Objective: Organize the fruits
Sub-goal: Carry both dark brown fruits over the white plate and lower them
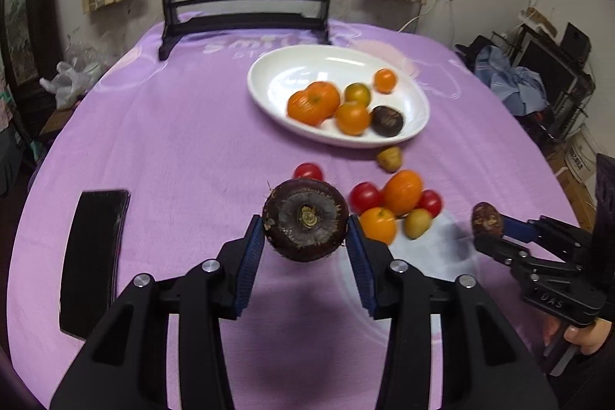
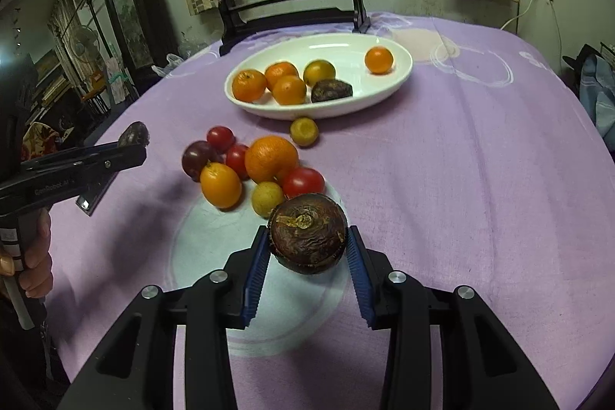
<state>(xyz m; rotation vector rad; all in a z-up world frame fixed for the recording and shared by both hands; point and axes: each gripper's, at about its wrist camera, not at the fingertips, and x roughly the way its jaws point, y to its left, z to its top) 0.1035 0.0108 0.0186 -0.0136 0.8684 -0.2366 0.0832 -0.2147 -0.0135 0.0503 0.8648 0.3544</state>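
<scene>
My left gripper (image 1: 305, 225) is shut on a dark brown round fruit (image 1: 305, 218), lifted off the purple cloth. My right gripper (image 2: 307, 237) is shut on a second dark brown fruit (image 2: 307, 237), also held above the cloth. Each gripper shows in the other's view: the right gripper (image 1: 494, 231) at the right edge, the left gripper (image 2: 134, 145) at the left. A white oval plate (image 1: 269, 68) (image 2: 405, 66) ahead holds several oranges and one dark fruit (image 1: 387, 120). A loose pile of fruit (image 1: 399, 193) (image 2: 271, 158), with tomatoes, oranges and small yellow ones, lies between the grippers and the plate.
A black phone (image 1: 94, 260) lies on the cloth at the left. A dark wooden stand with a round painted panel (image 1: 246, 14) rises behind the plate. One small yellow fruit (image 2: 303, 131) rests against the plate's near rim. Clutter and furniture surround the table.
</scene>
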